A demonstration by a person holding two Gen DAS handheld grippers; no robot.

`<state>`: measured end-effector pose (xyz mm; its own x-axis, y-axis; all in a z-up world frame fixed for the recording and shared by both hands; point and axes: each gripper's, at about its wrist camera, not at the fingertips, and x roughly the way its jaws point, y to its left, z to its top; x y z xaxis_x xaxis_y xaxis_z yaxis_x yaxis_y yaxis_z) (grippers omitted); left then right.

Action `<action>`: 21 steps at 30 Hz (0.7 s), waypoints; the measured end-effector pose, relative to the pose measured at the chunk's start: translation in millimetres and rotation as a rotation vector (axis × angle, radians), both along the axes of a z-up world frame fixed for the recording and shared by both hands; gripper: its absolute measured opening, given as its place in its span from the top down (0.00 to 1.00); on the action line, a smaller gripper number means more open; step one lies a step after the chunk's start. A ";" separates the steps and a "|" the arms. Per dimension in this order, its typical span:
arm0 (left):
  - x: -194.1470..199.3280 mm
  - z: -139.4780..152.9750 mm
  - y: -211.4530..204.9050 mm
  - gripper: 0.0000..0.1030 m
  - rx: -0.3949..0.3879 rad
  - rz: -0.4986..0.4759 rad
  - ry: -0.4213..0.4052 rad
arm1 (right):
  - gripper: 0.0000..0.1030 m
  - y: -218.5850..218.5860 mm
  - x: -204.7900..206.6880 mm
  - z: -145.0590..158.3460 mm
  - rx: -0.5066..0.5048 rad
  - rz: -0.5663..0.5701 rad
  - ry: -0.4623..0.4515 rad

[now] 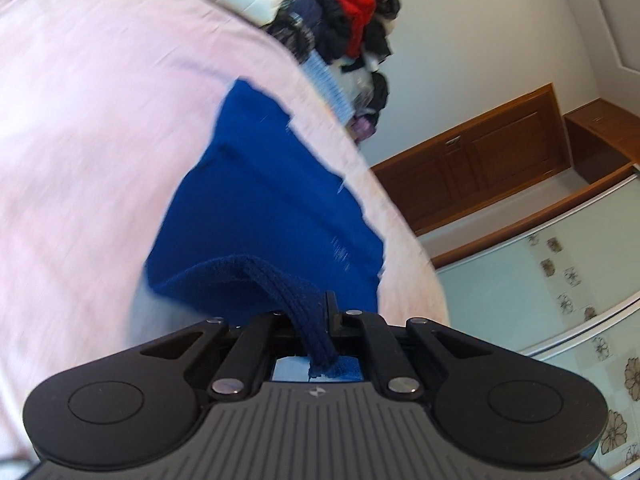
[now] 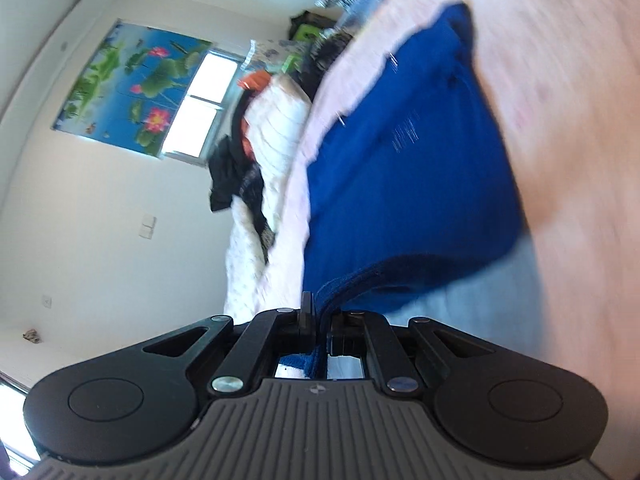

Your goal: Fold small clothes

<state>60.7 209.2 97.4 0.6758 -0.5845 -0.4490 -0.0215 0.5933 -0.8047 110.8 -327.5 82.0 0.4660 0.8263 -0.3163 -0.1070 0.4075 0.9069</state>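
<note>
A: What is right at the bottom of each picture?

B: The tongs. The left gripper (image 1: pixel 320 320) is clenched on a dark blue edge of the cloth (image 1: pixel 264 200). The edge pokes back between its fingers. The right gripper (image 2: pixel 320 316) is clenched on another bit of that same edge.

A: So both tongs hold one thing?

B: Yes. The blue cloth hangs from the two grips at the bottom middle and runs up the frame. The near edge looks lifted. There is a gray shadow under it. The far end lies on the pink sheet (image 1: pixel 100 120).

A: What is past it?

B: In the left view, a pile of clothes (image 1: pixel 344 28) sits at the top, with a red piece in it. A brown cabinet (image 1: pixel 480 160) is at the right. In the right view, a flower poster (image 2: pixel 128 84) and a window (image 2: pixel 204 100) are at the upper left.

A: Which step is this?

B: It looks like the start of a fold. The near edge is picked up but not yet laid over.

A: What comes next?

B: Probably both hands should carry the edge toward the far end together, keep it level, set it down even, and then let go.
</note>
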 end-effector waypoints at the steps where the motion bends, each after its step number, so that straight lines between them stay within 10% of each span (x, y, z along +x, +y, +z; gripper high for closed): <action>1: 18.0 6.0 -1.2 0.95 0.005 0.003 -0.019 | 0.90 -1.5 17.8 4.6 0.001 -0.007 -0.022; 7: 156.7 18.9 -10.9 0.95 0.039 0.041 -0.044 | 0.90 -12.2 143.6 3.9 0.054 -0.102 -0.053; 17: 340.8 -44.0 -40.2 0.95 0.143 0.091 0.099 | 0.89 -7.3 320.2 -82.8 -0.011 -0.247 0.167; 19: 357.8 -55.5 -40.7 0.85 0.165 0.059 0.159 | 0.81 -7.0 334.3 -100.0 0.011 -0.298 0.214; 20: 362.2 -58.3 -39.0 0.79 0.168 0.054 0.196 | 0.60 -7.7 339.4 -108.5 0.023 -0.316 0.249; 21: 363.0 -58.1 -35.8 0.57 0.160 0.064 0.212 | 0.51 -8.8 342.8 -114.4 0.041 -0.323 0.274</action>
<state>423.7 173.4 39.3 0.5900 -0.4539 -0.6678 -0.2208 0.7048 -0.6742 453.6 -336.3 -32.5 0.6063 0.6662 -0.4342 0.2674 0.3434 0.9003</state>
